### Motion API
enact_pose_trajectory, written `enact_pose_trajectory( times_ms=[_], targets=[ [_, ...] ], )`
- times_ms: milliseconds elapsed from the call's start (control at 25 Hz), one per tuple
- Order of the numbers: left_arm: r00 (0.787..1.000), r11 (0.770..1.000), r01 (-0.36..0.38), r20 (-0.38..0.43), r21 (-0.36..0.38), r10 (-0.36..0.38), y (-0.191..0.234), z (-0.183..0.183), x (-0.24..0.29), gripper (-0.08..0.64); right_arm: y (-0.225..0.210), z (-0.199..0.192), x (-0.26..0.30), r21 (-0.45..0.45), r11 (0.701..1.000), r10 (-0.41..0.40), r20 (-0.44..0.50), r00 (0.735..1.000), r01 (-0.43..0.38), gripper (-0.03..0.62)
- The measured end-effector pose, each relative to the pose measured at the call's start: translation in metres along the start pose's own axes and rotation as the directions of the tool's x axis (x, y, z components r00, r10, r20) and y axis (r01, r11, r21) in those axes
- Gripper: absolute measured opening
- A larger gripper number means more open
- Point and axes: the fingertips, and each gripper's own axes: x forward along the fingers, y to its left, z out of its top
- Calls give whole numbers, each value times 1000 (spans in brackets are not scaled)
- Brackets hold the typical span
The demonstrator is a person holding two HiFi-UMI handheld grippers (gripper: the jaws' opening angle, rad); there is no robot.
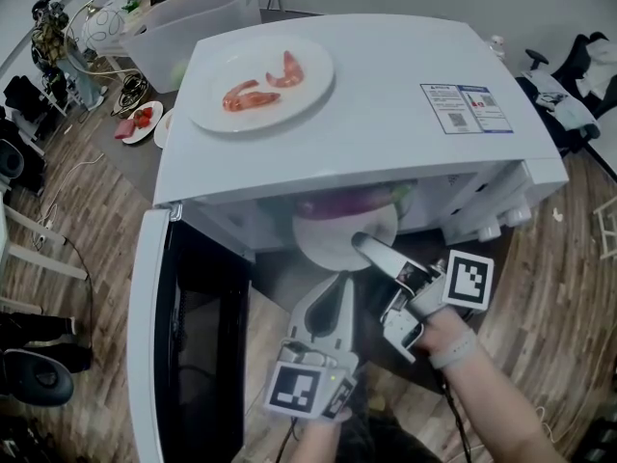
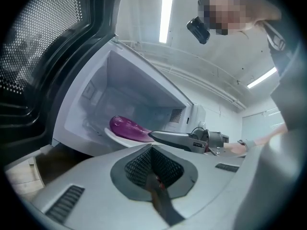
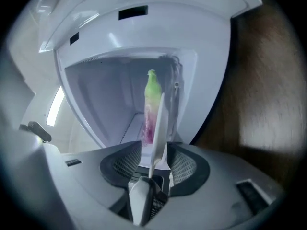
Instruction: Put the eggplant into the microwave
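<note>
The purple eggplant (image 1: 352,204) with its green stem lies on a white plate (image 1: 323,244) inside the open white microwave (image 1: 386,114). My right gripper (image 1: 364,244) reaches level to the plate's front rim. In the right gripper view the plate's rim (image 3: 160,128) stands on edge between the spread pads of the right gripper (image 3: 154,159) without being pressed, and the eggplant (image 3: 151,109) lies beyond it. My left gripper (image 1: 335,283) hovers shut and empty just below the cavity opening. From the left gripper (image 2: 151,150) I see the eggplant (image 2: 127,128) and the right gripper (image 2: 160,136).
The microwave door (image 1: 193,345) hangs open to the left. A plate with two shrimps (image 1: 260,80) rests on top of the microwave. Behind stand a clear plastic bin (image 1: 193,22) and a small plate of red food (image 1: 143,121). Wooden floor surrounds.
</note>
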Motion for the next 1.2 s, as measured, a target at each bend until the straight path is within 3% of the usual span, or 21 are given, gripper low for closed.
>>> enact_pose_trajectory(
  times_ms=[240, 400, 480, 560, 600, 680, 760, 840, 960, 1000, 1040, 1080, 1200],
  targets=[
    [1000, 1000, -16, 10, -14, 16, 4, 1, 1, 0, 5, -4, -11, -40, 999, -2, -8, 1000, 2, 173],
    [1000, 999, -29, 7, -17, 29, 7, 1, 2, 0, 7, -11, -25, -136, 990, -51, -18, 999, 48, 172],
    [999, 999, -34, 6, -18, 34, 9, 1, 2, 0, 5, -16, -34, -210, 973, -100, -21, 995, 94, 138],
    [999, 999, -38, 6, -15, 38, 10, 2, 2, 0, 0, -20, -43, -328, 933, -168, -24, 986, 151, 106],
    [999, 999, -40, 6, -14, 40, 11, 2, 2, 0, -2, -21, -46, -401, 899, -203, -25, 979, 177, 79],
    [999, 999, -42, 3, -13, 42, 11, 2, 2, 0, -2, -21, -50, -561, 800, -264, -15, 964, 211, 71],
    [999, 999, -45, -2, -10, 45, 10, 2, 2, 0, 0, -20, -54, -701, 672, -311, 24, 950, 238, 9],
    [998, 998, -56, -4, 2, 56, 11, 2, 2, 0, 6, -17, -56, -804, 530, -334, 95, 938, 270, 3],
    [997, 996, -82, -7, 35, 82, 11, 3, 2, 0, 13, -17, -53, -900, 317, -348, 182, 920, 298, 2],
    [996, 995, -89, -8, 40, 89, 11, 3, 3, 0, 13, -19, -50, -918, 262, -357, 194, 914, 297, 2],
    [996, 995, -93, -9, 43, 93, 10, 3, 3, 0, 13, -20, -46, -928, 230, -363, 199, 910, 295, 3],
    [996, 995, -93, -10, 45, 94, 10, 3, 3, 0, 12, -21, -43, -931, 218, -367, 199, 909, 292, 3],
    [996, 996, -83, -15, 40, 84, 8, 2, 4, 0, 10, -21, -36, -931, 221, -371, 195, 908, 290, 2]
  ],
)
